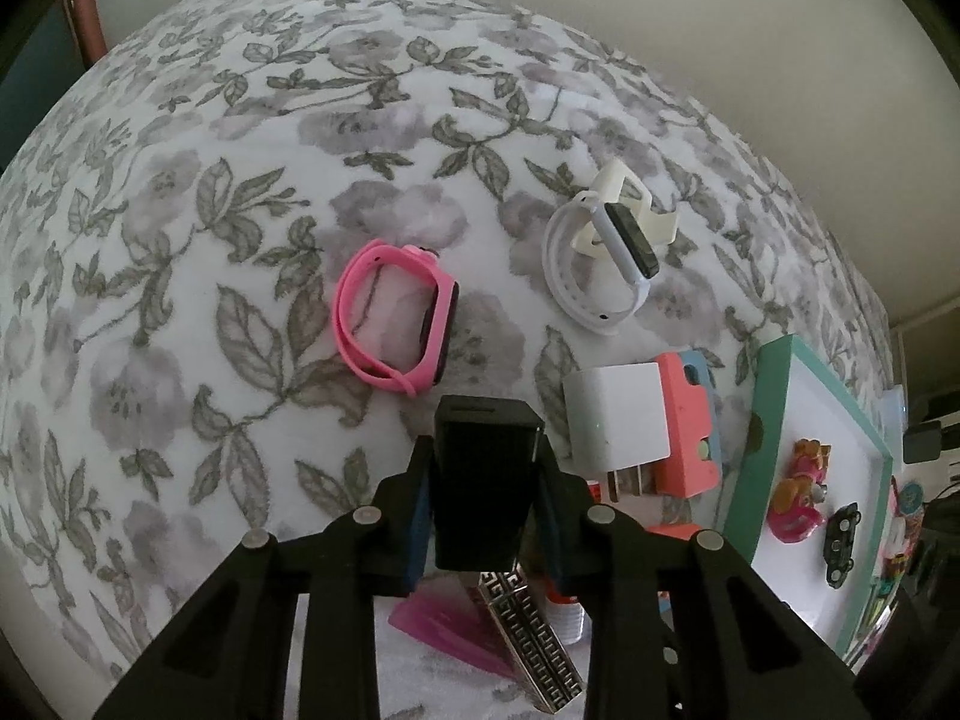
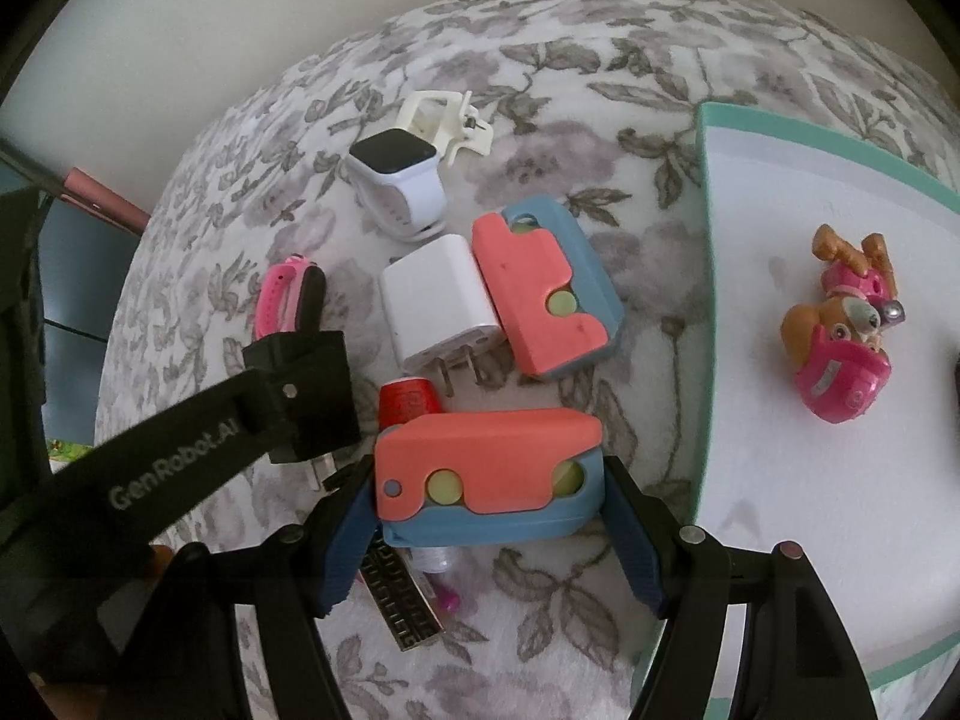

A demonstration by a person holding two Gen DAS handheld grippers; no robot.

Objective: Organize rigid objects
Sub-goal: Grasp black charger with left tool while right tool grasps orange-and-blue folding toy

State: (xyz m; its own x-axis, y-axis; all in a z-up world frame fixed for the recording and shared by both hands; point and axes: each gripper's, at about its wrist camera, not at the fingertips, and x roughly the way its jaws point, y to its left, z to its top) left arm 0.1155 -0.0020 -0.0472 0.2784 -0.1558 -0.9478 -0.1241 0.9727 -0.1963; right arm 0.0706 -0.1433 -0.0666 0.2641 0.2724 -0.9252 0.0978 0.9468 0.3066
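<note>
A black rectangular plastic block (image 1: 480,480) is being pinched by the left tool (image 1: 483,504) above the floral bedspread (image 1: 180,300). A coral-and-blue plastic case (image 2: 489,474) is being pinched by the right tool (image 2: 489,510); level carrying toward the teal-rimmed white tray (image 2: 708,240) is advised.

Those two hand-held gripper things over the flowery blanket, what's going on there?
A person is sorting small items on a floral blanket. The left hand-held gripper is clamped on a black charger block, held above the pile. The right hand-held gripper grips a coral-and-blue case. A matching case, a white plug adapter, a pink watch and a white watch lie loose. Toy figures already sit in the teal-rimmed tray.
</note>
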